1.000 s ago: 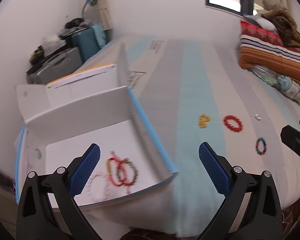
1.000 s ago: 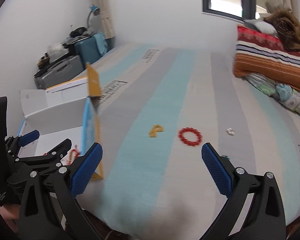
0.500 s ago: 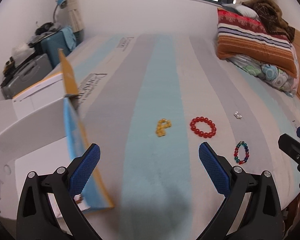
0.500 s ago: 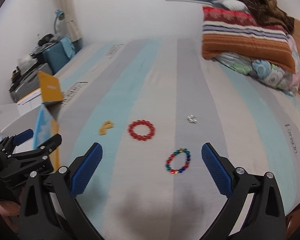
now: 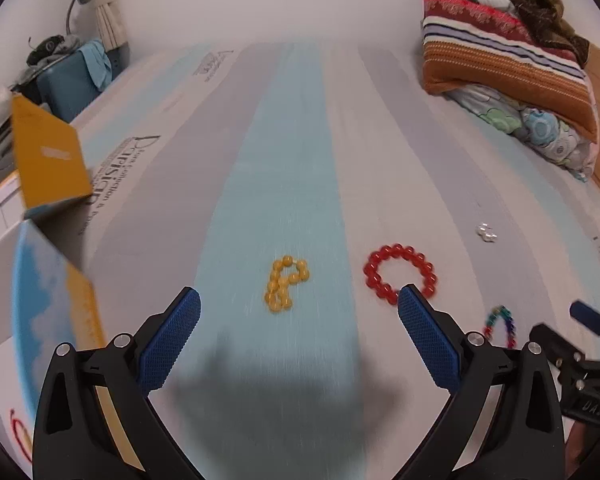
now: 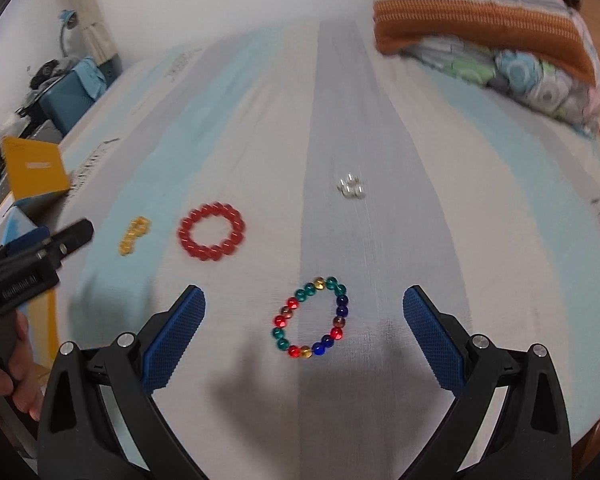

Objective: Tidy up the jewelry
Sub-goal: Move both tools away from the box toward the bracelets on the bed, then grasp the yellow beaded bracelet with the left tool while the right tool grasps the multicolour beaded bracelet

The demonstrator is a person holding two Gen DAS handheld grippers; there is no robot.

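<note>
Lying flat, yellow bracelet stretches away.

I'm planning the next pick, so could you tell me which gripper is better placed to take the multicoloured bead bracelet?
The right gripper: it is open and the multicoloured bracelet lies centred between its fingers. The left gripper, also open, faces the yellow bracelet instead.

Soft daylight — motion blur, fisheye-bent edges

Striped bed, white wall, perhaps suitcases
</note>
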